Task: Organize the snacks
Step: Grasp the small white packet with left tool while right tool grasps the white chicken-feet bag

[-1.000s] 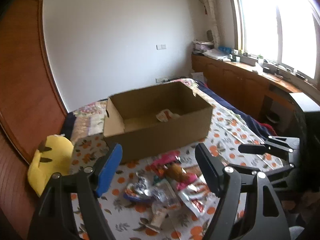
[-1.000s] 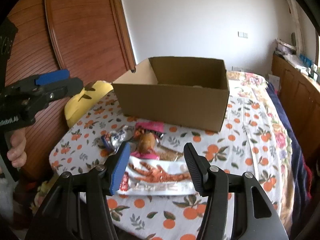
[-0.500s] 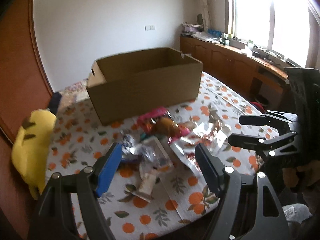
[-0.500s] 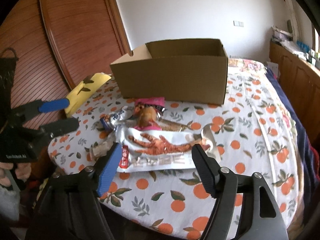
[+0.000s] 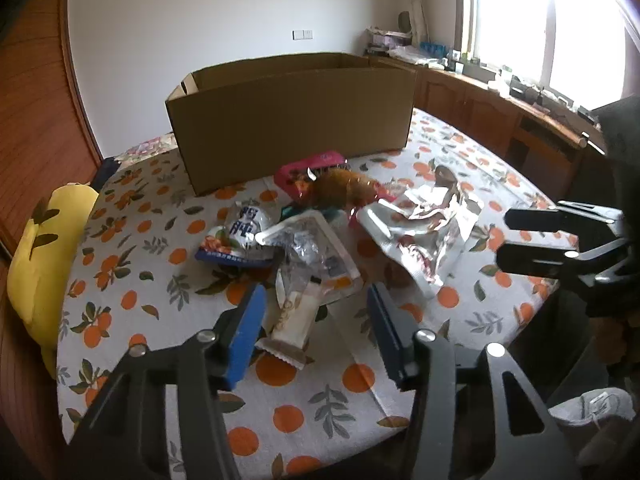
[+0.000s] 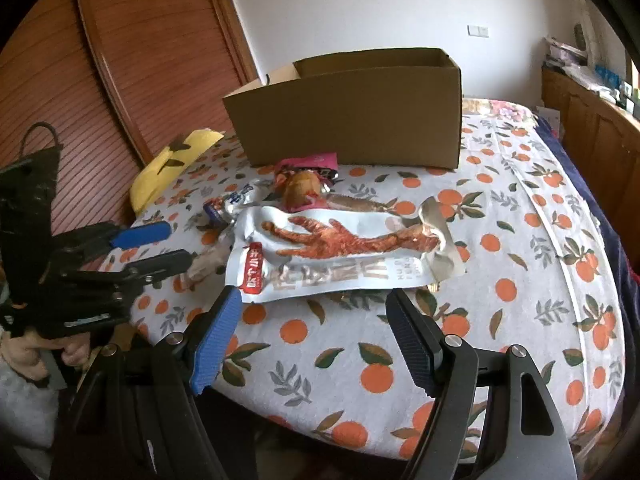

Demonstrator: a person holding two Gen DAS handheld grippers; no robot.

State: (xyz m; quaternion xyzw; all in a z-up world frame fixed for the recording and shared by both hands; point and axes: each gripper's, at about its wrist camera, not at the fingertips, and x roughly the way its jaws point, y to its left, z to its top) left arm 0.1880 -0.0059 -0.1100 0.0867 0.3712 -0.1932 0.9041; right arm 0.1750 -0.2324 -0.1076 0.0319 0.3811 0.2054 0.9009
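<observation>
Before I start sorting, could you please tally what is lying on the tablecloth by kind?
Snack packets: 7 that I can tell apart; the pile overlaps, so more may be hidden.
Cardboard box: 1
Yellow plush toy: 1
Total: 9

Orange-print bed: box, snacks

White wall, bright window
</observation>
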